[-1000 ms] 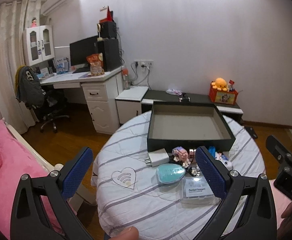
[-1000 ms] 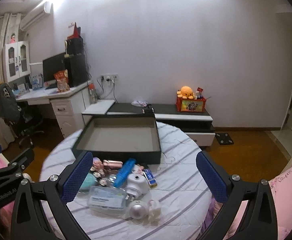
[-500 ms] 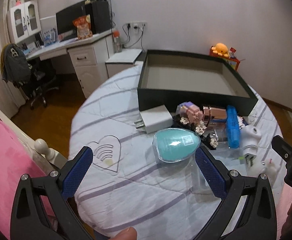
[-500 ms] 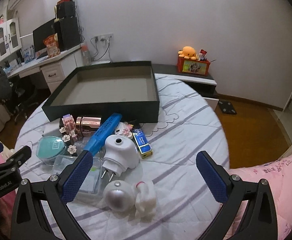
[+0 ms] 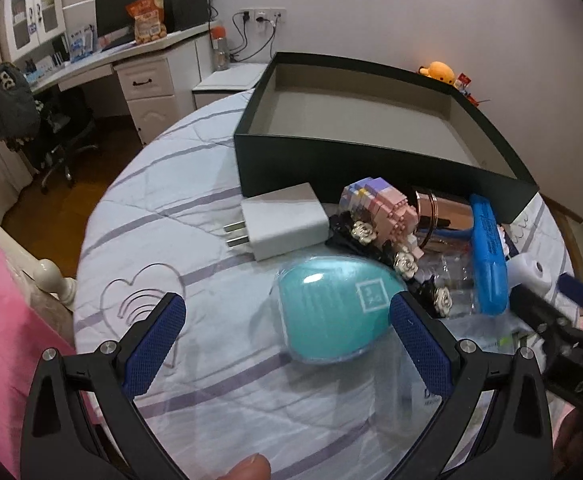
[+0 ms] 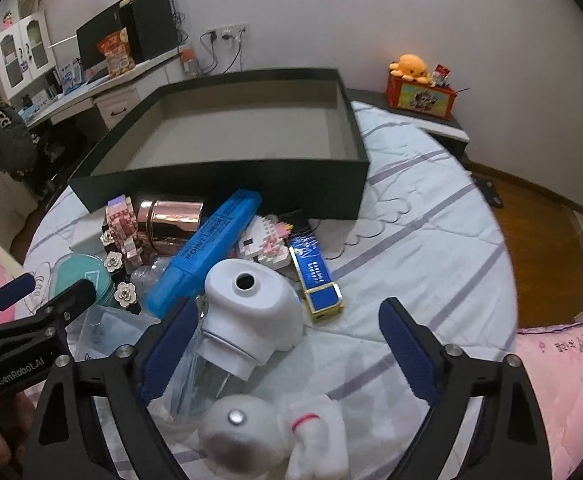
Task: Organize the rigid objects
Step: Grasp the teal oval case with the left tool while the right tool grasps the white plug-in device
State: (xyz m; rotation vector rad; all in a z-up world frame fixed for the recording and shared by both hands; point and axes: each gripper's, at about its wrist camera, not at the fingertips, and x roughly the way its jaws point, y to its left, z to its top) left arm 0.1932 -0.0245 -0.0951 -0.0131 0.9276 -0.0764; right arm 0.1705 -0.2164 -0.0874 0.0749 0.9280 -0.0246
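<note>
While both grippers are lowered over the clutter, the pick-up step is judged to be just starting; nothing has been put in the box (image 6: 227, 184) yet. The right gripper (image 6: 283, 332) is spread, its jaws just narrowed a bit, w/ the white plug (image 6: 251, 312) partly between them, unpressed. The left gripper (image 5: 287, 336) is released, empty, over the teal case (image 5: 331, 316), which lies in front of the box. Next: jaws to be centred on the plug, then closed.

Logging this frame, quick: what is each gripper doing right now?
Left gripper: open, holding nothing, teal case between its fingers.
Right gripper: open, jaws just been closing, holding nothing, white plug between them.
</note>
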